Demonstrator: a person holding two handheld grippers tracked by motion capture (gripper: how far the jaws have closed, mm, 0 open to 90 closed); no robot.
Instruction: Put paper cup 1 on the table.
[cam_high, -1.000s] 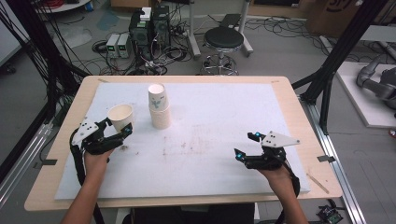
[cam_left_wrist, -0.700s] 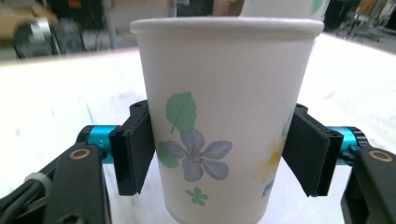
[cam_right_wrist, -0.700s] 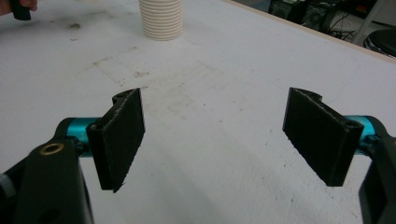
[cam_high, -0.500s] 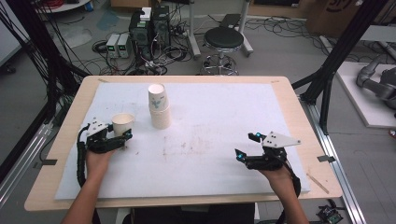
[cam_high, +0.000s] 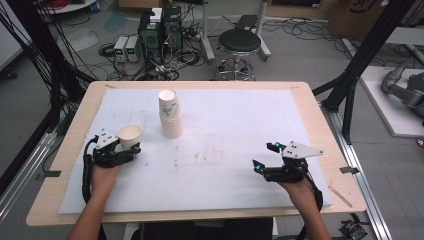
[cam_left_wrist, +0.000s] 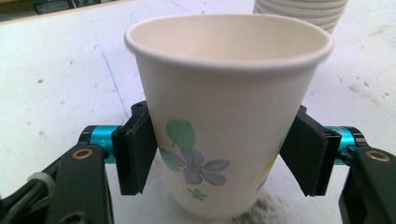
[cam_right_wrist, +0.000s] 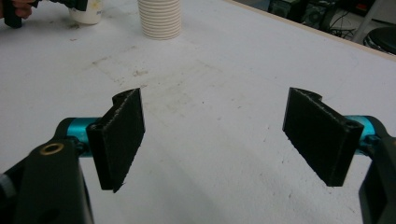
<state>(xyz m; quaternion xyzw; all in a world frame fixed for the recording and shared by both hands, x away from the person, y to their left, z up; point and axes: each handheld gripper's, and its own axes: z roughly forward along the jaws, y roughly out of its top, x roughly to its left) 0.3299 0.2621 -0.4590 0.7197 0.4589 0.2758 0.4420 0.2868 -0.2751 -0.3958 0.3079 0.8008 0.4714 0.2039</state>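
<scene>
Cup (cam_left_wrist: 219, 126) is being pinched upright by left claw (cam_high: 131, 148), set apart from stack (cam_high: 170, 114) on desk (cam_high: 235, 145); right claw (cam_right_wrist: 219, 140) is being held spread, idle.

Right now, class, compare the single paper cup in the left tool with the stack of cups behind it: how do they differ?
The single paper cup is one cup, gripped between the left tool pads; the stack of cups is many nested cups standing free, untouched. The single cup is shorter and sits near the table's left edge; the stack rises taller, farther back. Both are upright, white, with a flower print.
</scene>
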